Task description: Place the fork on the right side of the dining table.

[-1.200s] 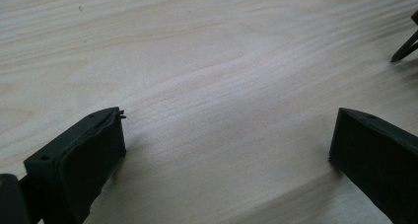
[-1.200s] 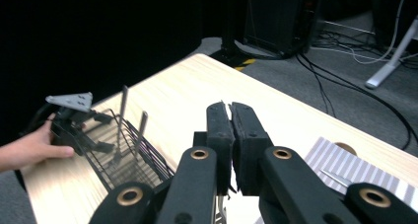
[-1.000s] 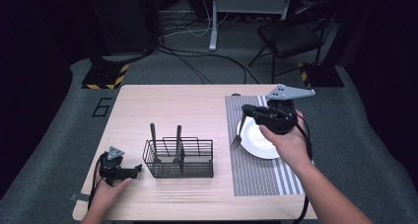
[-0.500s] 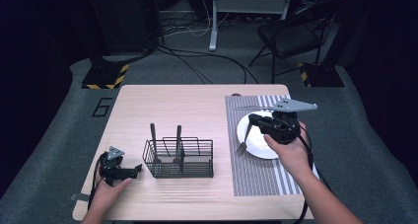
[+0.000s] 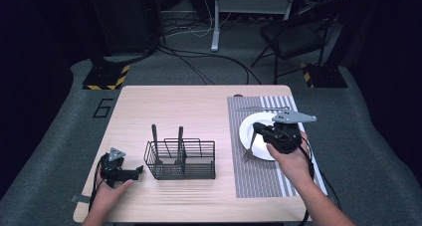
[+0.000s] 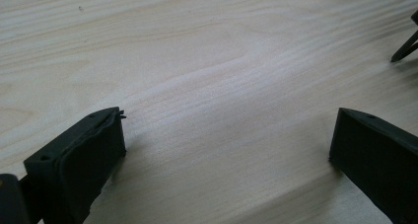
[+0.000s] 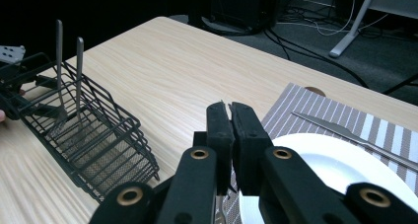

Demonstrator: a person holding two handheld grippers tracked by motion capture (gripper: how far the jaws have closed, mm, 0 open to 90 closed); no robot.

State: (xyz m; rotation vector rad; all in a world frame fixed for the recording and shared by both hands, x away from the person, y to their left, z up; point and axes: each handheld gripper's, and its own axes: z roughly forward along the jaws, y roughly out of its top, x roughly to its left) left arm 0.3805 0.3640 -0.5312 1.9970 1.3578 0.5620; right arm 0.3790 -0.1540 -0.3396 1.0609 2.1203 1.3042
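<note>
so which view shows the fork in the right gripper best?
The high view: the fork hangs from the right gripper, handle up, tines down at the left edge of the white plate over the striped placemat. The right gripper view has the shut jaws covering it; a sliver of metal peeks below them. The left gripper view looks at bare table.

You had a wooden table [image 5: 199,106] carrying a black wire basket [image 5: 181,160] near its front-left and a striped mat [image 5: 259,178] at its right, with 1 white plate [image 5: 249,126] and 1 knife [image 5: 259,108] on the mat.
</note>
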